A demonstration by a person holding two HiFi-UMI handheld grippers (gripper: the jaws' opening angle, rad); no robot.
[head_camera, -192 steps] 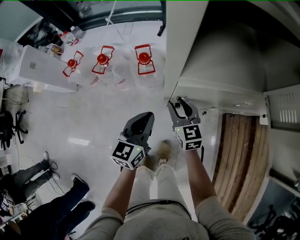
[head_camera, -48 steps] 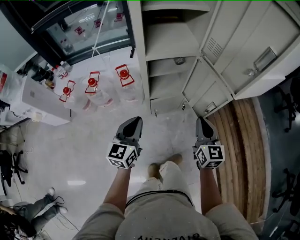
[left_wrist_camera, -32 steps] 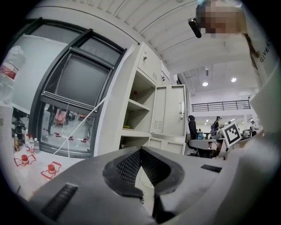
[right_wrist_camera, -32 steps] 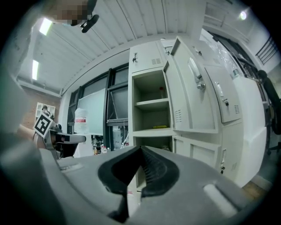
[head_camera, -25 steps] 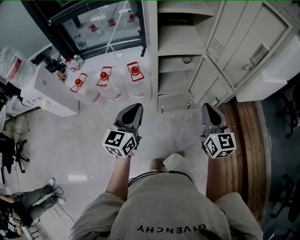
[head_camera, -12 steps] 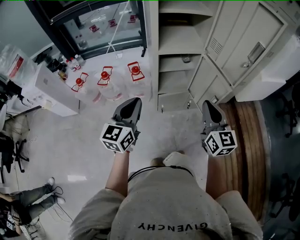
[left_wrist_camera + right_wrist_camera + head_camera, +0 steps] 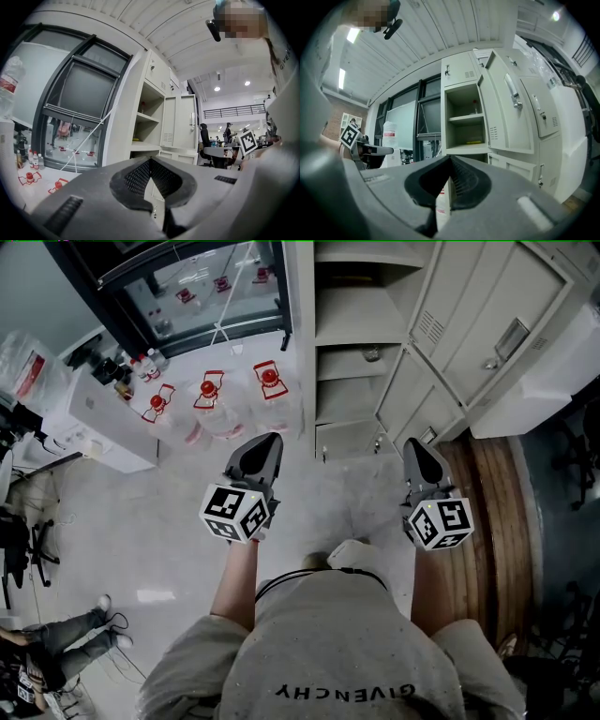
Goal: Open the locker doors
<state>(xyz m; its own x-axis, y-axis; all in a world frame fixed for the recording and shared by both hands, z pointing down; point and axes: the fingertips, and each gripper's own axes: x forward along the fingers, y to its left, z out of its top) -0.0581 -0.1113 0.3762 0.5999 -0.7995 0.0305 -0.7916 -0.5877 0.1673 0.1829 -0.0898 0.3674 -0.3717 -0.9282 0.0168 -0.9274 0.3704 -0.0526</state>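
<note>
The tall grey locker [image 7: 352, 320] stands ahead with its left column of doors swung open to the right: an upper door [image 7: 487, 324] and two lower doors [image 7: 405, 390]. Bare shelves show inside. My left gripper [image 7: 269, 441] hangs shut and empty over the floor, left of the locker's foot. My right gripper [image 7: 413, 446] is shut and empty too, just short of the lowest open door [image 7: 433, 426]. The left gripper [image 7: 151, 160] view shows the shelves [image 7: 144, 119]. In the right gripper [image 7: 450, 157] view are the open compartment [image 7: 464, 122] and door [image 7: 508, 110].
Three water jugs with red caps [image 7: 269, 379] stand on the floor left of the locker, below a black-framed window [image 7: 187, 287]. A white counter [image 7: 103, 423] is at the far left. A wooden strip [image 7: 487, 512] runs along the right. A person's legs [image 7: 47, 652] show at bottom left.
My right gripper was at the lowest door's edge; since then I have backed away from the locker, and the doors stand open. Over the last second both grippers barely moved.
</note>
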